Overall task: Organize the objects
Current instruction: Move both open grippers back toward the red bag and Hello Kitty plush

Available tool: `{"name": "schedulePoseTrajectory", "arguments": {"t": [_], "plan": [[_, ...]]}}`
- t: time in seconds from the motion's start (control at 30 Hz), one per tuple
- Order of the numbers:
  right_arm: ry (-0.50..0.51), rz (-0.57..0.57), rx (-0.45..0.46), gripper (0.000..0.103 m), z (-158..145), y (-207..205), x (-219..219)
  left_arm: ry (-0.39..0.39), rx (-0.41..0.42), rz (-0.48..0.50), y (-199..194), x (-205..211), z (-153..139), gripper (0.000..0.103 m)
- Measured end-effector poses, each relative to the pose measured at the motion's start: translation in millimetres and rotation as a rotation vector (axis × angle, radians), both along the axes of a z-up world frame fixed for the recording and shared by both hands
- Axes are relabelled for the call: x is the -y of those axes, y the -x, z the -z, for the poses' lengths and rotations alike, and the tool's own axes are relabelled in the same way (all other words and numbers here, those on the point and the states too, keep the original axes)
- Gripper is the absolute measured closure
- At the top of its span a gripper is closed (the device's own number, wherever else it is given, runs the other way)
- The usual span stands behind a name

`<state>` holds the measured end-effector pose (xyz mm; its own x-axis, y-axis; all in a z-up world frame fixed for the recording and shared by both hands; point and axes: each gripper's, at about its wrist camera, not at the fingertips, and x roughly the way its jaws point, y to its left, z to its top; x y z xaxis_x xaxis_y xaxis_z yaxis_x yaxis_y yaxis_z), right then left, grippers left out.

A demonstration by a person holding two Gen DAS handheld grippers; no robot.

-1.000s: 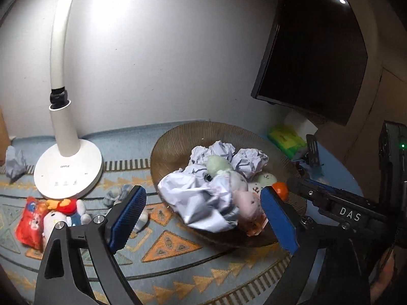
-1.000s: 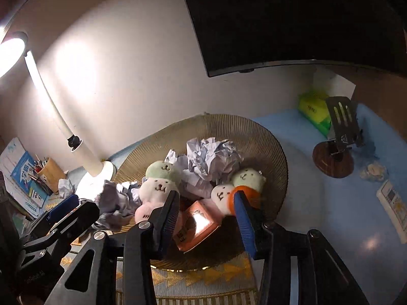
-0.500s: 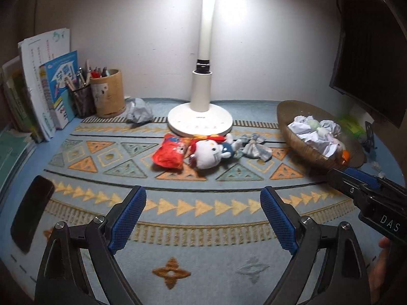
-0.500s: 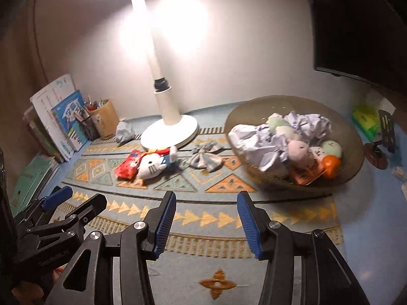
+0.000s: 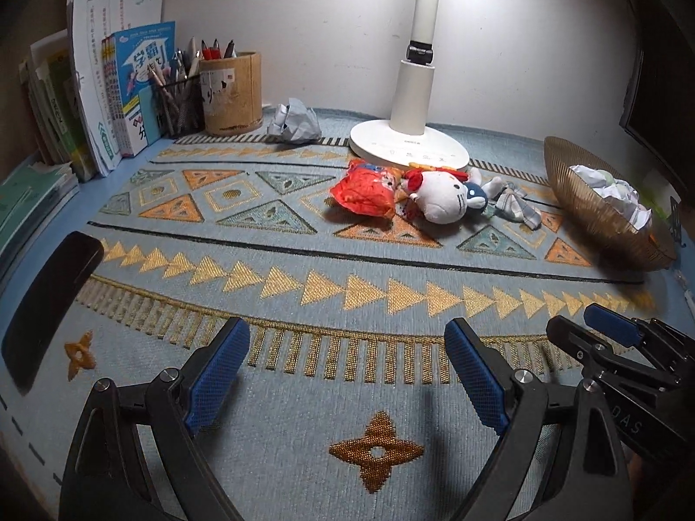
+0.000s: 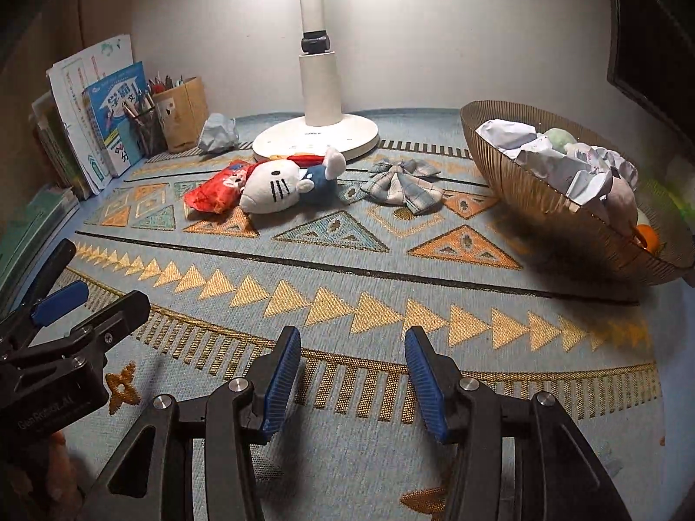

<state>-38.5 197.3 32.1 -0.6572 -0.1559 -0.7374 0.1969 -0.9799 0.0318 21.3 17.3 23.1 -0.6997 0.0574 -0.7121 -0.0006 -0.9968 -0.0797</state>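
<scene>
Plush cat (image 6: pixel 278 186) beside red snack pkt (image 6: pixel 215 187)

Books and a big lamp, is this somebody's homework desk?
Probably yes, a study desk at home. Upright books and a pen holder stand against the wall, a desk lamp shines down, and a plush cat toy lies on the patterned mat.

Bare patterned mat (image 6: pixel 347 304) is lying ahead of both fingers' tips; beyond, plush cat (image 6: pixel 278 189), red packet (image 6: pixel 215 193) and plaid bow (image 6: pixel 404 184) are blocking; bowl (image 6: pixel 543 199) is standing right.
</scene>
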Motion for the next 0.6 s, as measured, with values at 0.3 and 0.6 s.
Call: {"name": "schedulePoseTrajectory", "arguments": {"t": [0.3, 0.6], "plan": [[-0.042, -0.003, 0.005, 0.038, 1.0, 1.1, 5.4, -0.102, 0.011, -0.063, 1.3, 18.6, 4.3, 0.012], [-0.053, 0.001, 0.012, 0.034, 3.3, 2.1, 6.6, -0.100, 0.008, -0.051, 1.4, 17.5, 3.6, 0.012]]}}
